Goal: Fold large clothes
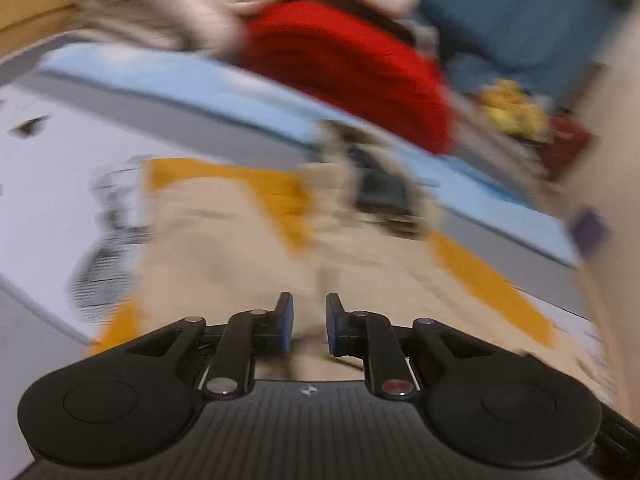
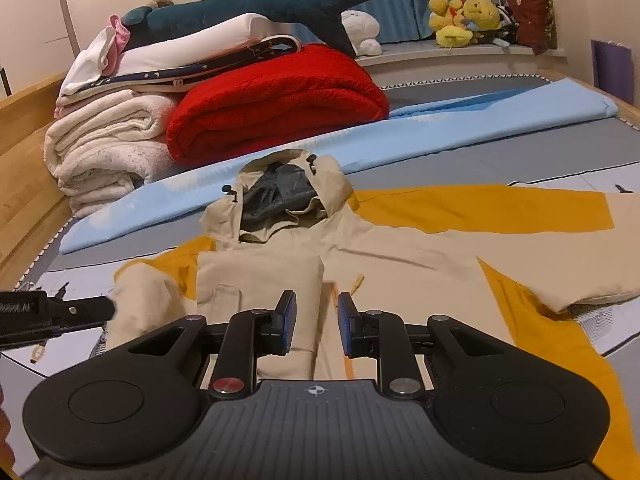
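A beige and mustard hooded jacket (image 2: 360, 252) lies front up on the bed, hood (image 2: 280, 192) toward the far side. Its right sleeve (image 2: 500, 208) is spread out to the right. Its left sleeve (image 2: 140, 300) is lifted and bunched at the left, at the tip of my left gripper (image 2: 92, 308), which comes in from the left edge. The left wrist view is blurred; there my left gripper (image 1: 309, 320) has a narrow gap with beige jacket cloth (image 1: 240, 248) running between and under the pads. My right gripper (image 2: 317, 320) is open and empty above the jacket's front.
A folded red blanket (image 2: 280, 100) and a stack of white blankets (image 2: 108, 148) stand at the back left, with a shark plush (image 2: 248, 8) on top. A light blue sheet (image 2: 400, 128) lies behind the jacket. Yellow plush toys (image 2: 464, 20) sit on the far ledge. A wooden bed frame (image 2: 24, 168) runs along the left.
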Demonstrator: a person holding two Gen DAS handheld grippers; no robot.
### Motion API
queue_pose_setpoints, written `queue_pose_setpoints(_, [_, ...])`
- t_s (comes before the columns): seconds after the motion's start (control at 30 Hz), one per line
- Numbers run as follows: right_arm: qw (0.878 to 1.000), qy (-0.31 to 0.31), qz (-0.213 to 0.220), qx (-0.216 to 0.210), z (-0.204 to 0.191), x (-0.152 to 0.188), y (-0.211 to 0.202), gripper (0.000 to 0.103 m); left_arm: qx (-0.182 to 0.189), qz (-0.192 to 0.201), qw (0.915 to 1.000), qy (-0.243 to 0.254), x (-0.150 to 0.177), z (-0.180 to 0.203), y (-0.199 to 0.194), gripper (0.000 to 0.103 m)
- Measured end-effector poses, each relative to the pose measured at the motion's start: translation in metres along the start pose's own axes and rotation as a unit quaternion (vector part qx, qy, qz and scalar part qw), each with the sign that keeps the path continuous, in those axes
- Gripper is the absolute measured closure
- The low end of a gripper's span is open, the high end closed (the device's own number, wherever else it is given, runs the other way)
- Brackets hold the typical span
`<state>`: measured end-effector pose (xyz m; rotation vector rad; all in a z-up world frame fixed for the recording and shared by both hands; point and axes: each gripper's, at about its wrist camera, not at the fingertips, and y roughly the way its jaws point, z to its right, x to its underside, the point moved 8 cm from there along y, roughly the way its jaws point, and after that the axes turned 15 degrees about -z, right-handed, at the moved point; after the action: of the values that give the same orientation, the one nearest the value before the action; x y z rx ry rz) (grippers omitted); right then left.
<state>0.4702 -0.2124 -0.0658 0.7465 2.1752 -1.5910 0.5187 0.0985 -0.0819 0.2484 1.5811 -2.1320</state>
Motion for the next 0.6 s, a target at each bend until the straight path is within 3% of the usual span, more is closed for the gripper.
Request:
queue_pose_setpoints(0.1, [1.000,-0.017,-0.007,-0.008,-0.007,0.001,0.008,0.080,-0.050,-0.025,0.9972,-0.049,-0.006,-0.036,0.015,0.086])
queue_pose_setpoints(0.23, [0.998,-0.045,-0.033,-0.013,-0.021,0.007,0.026,0.080,-0.054,-0.034,0.9934,-0.096,-0.015,-0.063,0.021,0.085])
queue_pose_setpoints(0.33, [0.996,-0.065,-0.054,-0.016,-0.032,0.011,0.042,0.080,-0.051,-0.032,0.9934,-0.097,-0.022,-0.069,0.018,0.081])
queue_pose_setpoints(0.47, [0.992,-0.102,-0.069,-0.005,-0.046,0.020,0.060,0.067,-0.049,-0.039,0.9939,-0.091,-0.020,-0.065,0.018,0.078])
queue_pose_setpoints(0.6, [0.984,-0.158,-0.076,0.015,-0.059,0.028,0.077,0.062,-0.058,-0.048,0.9937,-0.083,-0.018,-0.063,0.021,0.075])
